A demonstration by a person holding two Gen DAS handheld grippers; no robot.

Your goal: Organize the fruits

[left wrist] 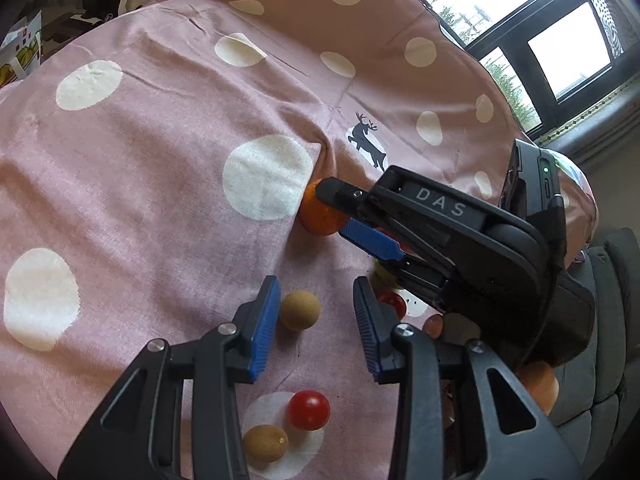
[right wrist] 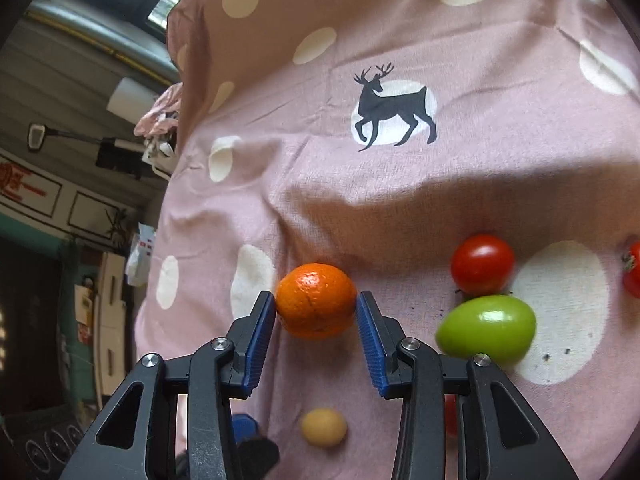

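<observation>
A small orange lies on the pink dotted cloth, right between the fingertips of my right gripper. The blue pads stand at its two sides without squeezing it. The left wrist view shows the same: the right gripper straddles the orange. My left gripper is open just above the cloth. A tan round fruit lies near its left pad, untouched. A red cherry tomato and a second tan fruit lie under that gripper.
Right of the orange lie a red tomato and a green tomato, with another red one at the frame edge. Another orange rests by a grey cushion. The cloth drops off towards a window.
</observation>
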